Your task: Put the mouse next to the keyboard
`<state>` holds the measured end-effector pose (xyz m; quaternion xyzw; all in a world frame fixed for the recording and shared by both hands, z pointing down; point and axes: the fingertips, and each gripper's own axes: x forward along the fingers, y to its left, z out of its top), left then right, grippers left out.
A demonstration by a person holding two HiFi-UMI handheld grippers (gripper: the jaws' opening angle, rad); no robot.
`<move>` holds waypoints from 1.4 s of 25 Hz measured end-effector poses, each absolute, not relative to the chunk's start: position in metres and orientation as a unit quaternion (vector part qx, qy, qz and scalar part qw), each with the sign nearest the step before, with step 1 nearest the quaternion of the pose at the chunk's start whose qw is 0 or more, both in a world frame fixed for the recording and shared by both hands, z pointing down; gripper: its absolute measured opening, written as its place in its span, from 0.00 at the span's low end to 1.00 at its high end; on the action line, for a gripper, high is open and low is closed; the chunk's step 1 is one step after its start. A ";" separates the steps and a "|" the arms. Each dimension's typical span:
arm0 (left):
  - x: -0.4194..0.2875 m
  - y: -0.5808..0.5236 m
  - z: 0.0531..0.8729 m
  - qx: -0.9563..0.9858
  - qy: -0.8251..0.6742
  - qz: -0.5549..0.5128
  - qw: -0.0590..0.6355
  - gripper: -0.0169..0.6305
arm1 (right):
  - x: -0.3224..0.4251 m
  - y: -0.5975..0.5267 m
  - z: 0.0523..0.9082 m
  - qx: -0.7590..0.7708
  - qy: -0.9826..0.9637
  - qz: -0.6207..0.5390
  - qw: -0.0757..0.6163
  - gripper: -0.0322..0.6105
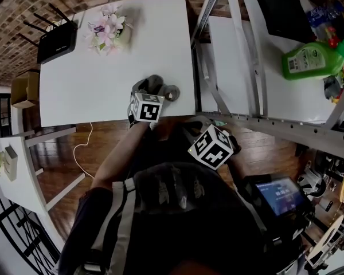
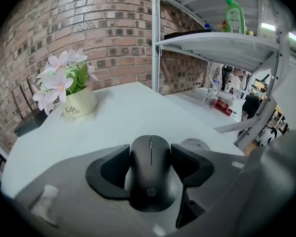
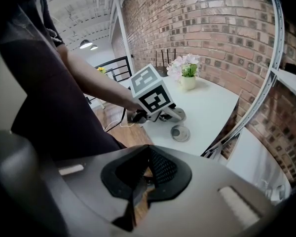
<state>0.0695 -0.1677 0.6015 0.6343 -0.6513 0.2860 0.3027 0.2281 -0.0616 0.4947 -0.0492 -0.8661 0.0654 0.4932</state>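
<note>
Beyond mouse point(image 2: 151, 172): flowers point(image 2: 59, 79) (in pot point(image 2: 80, 105))

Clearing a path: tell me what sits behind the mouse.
Behind the mouse: bare white table, then a flower pot far left. A small round disc is partly covered by a finger.

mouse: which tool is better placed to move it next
Left. The left tool grips the mouse at the table edge; the right tool is shut, empty, off the table.

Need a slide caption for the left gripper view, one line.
Left gripper closed on a black mouse; white table, potted flowers and brick wall beyond.
</note>
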 end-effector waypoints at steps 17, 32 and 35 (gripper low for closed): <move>0.067 -0.180 0.601 0.687 -0.526 0.359 0.350 0.45 | 0.222 -0.061 0.492 -0.033 -0.866 0.078 0.493 0.06; 0.056 -0.169 0.599 0.620 -0.633 0.196 0.420 0.45 | 0.228 -0.060 0.496 -0.033 -0.866 0.087 0.491 0.06; 0.057 -0.173 0.591 0.647 -0.609 0.246 0.386 0.45 | 0.227 -0.057 0.497 -0.037 -0.866 0.088 0.490 0.06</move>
